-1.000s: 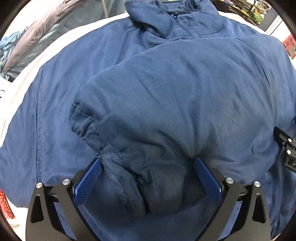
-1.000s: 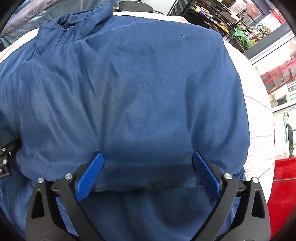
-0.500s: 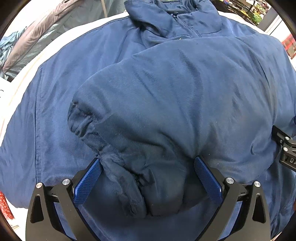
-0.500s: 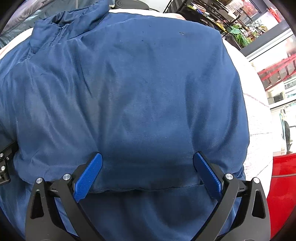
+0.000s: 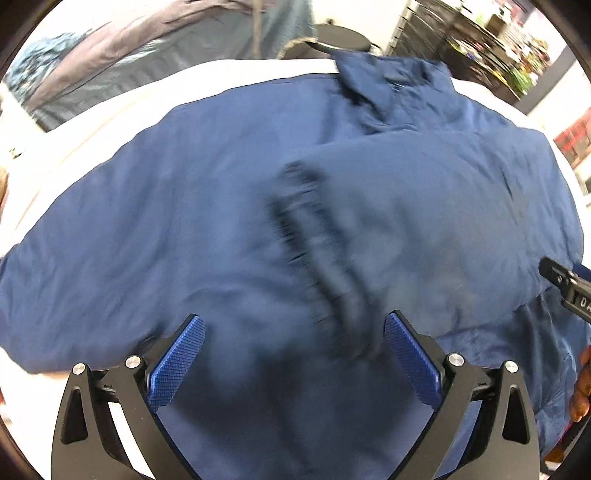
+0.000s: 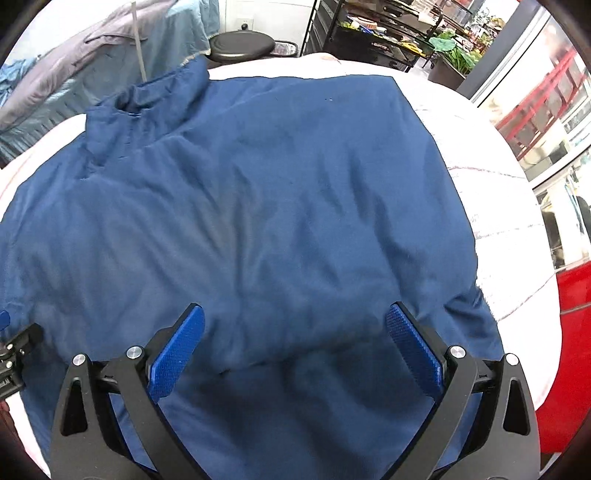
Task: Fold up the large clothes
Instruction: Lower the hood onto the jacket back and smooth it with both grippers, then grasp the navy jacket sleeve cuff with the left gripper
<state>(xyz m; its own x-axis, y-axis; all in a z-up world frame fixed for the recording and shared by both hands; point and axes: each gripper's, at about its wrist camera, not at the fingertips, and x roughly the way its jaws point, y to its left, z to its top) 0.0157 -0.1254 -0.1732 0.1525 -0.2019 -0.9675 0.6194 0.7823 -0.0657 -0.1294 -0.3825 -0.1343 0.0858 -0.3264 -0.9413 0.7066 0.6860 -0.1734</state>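
Note:
A large navy blue jacket lies spread on a white padded surface, collar at the far side. One sleeve is folded across the body, and its elastic cuff lies blurred just ahead of my left gripper, which stands open with nothing between its blue pads. In the right wrist view the same jacket shows its folded right half, collar at the far left. My right gripper hangs open above the folded hem edge, holding nothing.
The white surface shows bare to the right of the jacket. Grey and teal garments hang behind it, with a black round stool and shelving beyond. A red object stands at the right. The other gripper's body shows at the edge.
Both grippers have pulled back and up from the jacket, so more of it shows. The folded sleeve cuff, earlier between my left pads, now lies on the jacket ahead of them.

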